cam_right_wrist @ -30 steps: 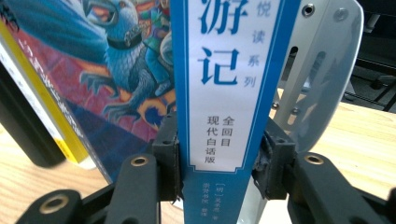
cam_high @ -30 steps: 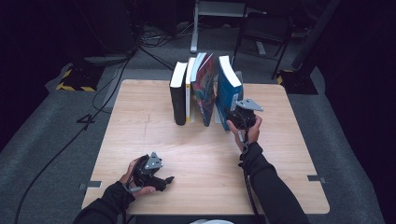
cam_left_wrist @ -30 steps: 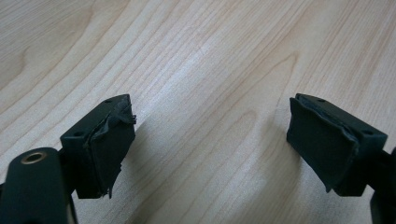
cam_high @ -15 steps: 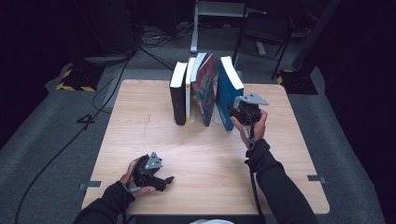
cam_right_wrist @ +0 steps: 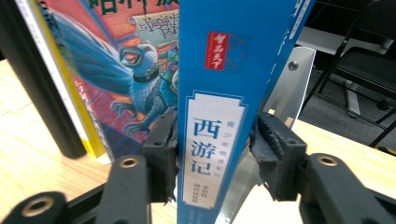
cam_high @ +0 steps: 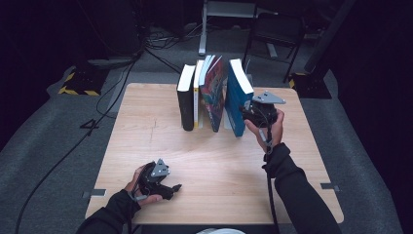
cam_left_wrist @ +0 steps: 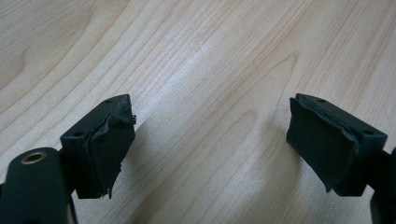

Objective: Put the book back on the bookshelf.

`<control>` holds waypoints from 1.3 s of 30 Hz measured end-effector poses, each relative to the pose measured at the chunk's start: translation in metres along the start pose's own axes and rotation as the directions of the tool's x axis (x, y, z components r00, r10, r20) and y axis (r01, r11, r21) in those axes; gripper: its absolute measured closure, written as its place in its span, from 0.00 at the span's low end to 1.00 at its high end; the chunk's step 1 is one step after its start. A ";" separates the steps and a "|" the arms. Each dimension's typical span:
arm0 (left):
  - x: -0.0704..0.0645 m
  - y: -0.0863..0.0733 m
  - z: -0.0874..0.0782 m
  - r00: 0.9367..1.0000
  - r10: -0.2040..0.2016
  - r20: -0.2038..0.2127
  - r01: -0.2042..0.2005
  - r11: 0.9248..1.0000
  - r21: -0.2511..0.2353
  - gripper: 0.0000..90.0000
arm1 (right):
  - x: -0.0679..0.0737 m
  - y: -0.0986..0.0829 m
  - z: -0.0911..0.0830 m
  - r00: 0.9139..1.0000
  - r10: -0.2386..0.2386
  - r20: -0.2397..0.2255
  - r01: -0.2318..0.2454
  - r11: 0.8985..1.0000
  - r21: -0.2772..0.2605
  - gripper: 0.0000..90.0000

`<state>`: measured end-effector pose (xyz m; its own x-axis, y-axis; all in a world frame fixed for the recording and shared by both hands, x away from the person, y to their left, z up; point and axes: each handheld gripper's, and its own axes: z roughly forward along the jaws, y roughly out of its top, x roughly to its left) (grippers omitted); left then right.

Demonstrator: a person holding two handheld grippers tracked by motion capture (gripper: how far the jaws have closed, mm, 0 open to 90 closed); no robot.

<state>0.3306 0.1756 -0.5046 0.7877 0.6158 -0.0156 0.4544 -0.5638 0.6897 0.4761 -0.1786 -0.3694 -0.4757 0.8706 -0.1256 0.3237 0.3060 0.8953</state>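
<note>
Left gripper (cam_high: 176,187): rests low on the wooden table (cam_high: 146,146) near its front edge, jaws spread wide over bare wood, holding nothing. Black book (cam_high: 185,97): upright, leftmost in the row at the table's far side. Yellow-edged book (cam_high: 197,95): upright, just beside it. Illustrated book (cam_high: 214,92): leaning. Blue book (cam_high: 237,95): rightmost, upright, spine outward. Right gripper (cam_right_wrist: 212,154): jaws clamped on the blue book's spine, near its lower end.
</note>
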 end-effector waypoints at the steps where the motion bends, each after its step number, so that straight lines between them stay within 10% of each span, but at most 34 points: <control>1: 0.000 0.000 0.000 1.000 0.000 0.000 0.000 1.000 0.000 0.17 | 0.000 0.000 0.000 1.000 0.000 0.000 0.000 1.000 0.000 0.56; 16: 0.000 0.000 0.000 1.000 -0.001 -0.001 0.001 1.000 -0.001 0.17 | -0.004 -0.008 -0.026 0.989 -0.112 -0.099 0.120 0.989 0.083 0.38; 39: 0.000 0.000 0.000 1.000 -0.001 -0.003 0.001 1.000 -0.002 0.17 | -0.007 -0.053 -0.045 0.957 -0.234 -0.171 0.265 0.946 0.189 0.31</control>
<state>0.3302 0.1754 -0.5047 0.7864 0.6176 -0.0141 0.4540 -0.5624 0.6910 0.4254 -0.2179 -0.3970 -0.6705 0.6961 -0.2567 0.3344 0.5924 0.7329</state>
